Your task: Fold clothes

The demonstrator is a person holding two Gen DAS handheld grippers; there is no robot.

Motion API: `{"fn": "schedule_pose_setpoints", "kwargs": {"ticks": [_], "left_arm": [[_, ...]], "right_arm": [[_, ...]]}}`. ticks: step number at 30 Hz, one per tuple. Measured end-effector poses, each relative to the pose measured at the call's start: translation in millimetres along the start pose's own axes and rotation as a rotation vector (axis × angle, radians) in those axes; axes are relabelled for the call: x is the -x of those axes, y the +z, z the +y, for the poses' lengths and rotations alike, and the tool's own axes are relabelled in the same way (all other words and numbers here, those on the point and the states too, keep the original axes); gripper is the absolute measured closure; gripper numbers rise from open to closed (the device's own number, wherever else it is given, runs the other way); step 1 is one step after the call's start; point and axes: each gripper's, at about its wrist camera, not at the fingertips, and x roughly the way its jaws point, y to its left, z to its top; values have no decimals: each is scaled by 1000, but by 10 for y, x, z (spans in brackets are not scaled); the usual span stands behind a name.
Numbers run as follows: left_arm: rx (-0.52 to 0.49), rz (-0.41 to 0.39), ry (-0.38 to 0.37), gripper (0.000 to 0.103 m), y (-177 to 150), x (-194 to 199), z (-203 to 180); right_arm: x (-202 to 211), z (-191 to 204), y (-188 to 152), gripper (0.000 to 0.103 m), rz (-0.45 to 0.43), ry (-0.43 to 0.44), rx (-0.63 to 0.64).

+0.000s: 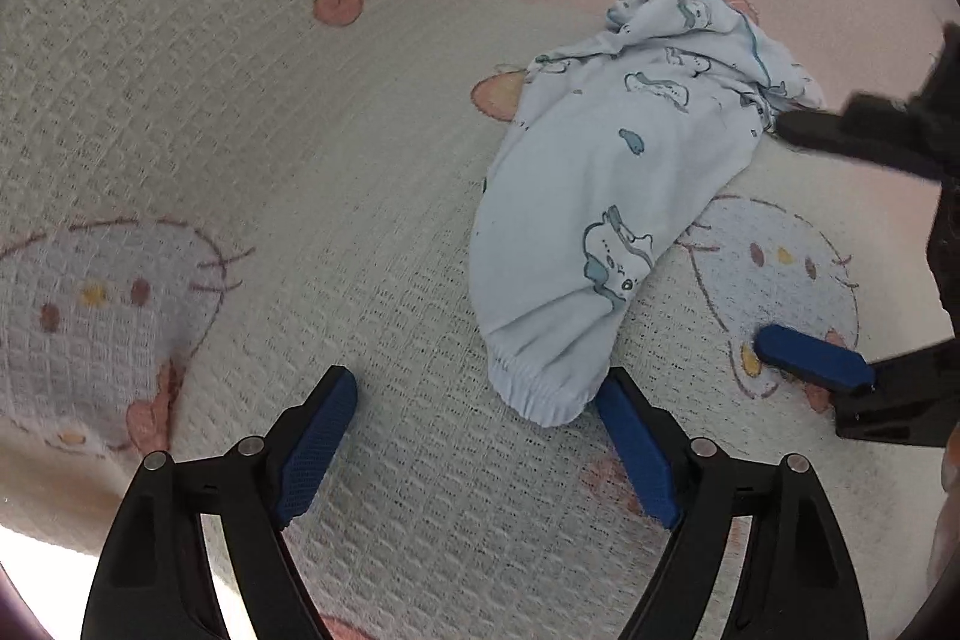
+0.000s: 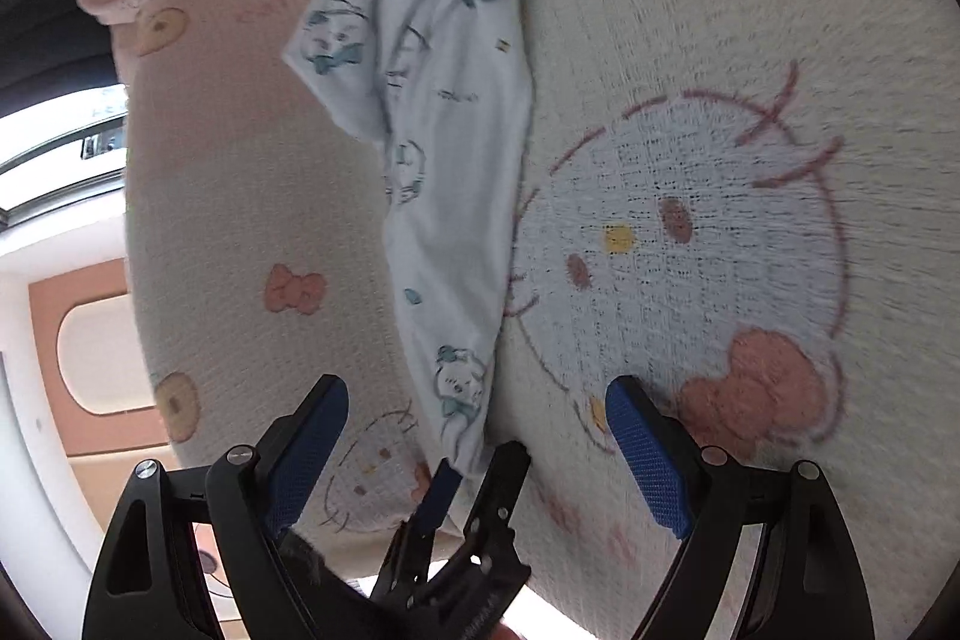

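A: Baby trousers, pale blue with a little animal print, lie crumpled on the cartoon-cat blanket, right of centre in the left wrist view.

B: Start at the left. What is the left gripper doing?

A: Its jaws are spread wide and hold nothing. The elastic cuff of one leg lies just beside the inner pad of its right finger. I cannot tell if they touch. My guess is it sits there ready to take that cuff.

B: And further right?

A: The right gripper is also spread wide and empty, low over the blanket beside the garment. In the left wrist view one of its fingers sits near the bunched waist end, which suggests it means to pull that end out flat.

B: Which way does the garment run?

A: In the left wrist view its long axis goes from the cuff nearest the camera up and rightward to the bunched waist. Only one leg shows clearly; the rest is heaped.
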Motion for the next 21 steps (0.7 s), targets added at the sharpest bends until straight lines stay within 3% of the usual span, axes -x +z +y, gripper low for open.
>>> {"fn": "schedule_pose_setpoints", "kwargs": {"ticks": [2, 5, 9, 14, 16, 17, 18, 21], "left_arm": [[20, -7, -23, 14, -11, -6, 57], [-37, 2, -13, 3, -25, -31, 5], [-28, 25, -25, 2, 3, -33, 78], [-5, -13, -11, 4, -17, -5, 159], [6, -38, -8, 12, -38, 24, 188], [1, -54, -12, 21, -49, 47, 198], [-7, -70, -19, 38, -61, 71, 204], [-95, -90, -60, 66, -97, 140, 181]], "right_arm": [[-45, 9, 17, 15, 8, 18, 14], [-107, 51, 57, 15, 37, 40, 39], [-206, 105, 94, 15, 46, 47, 38], [-277, 137, 138, 15, 29, 66, -15], [-304, 126, 123, 15, 26, 86, -43], [-329, 110, 108, 16, 30, 109, -69], [-357, 97, 91, 16, 43, 130, -86], [-413, 121, 44, 16, 73, 133, -72]]}}
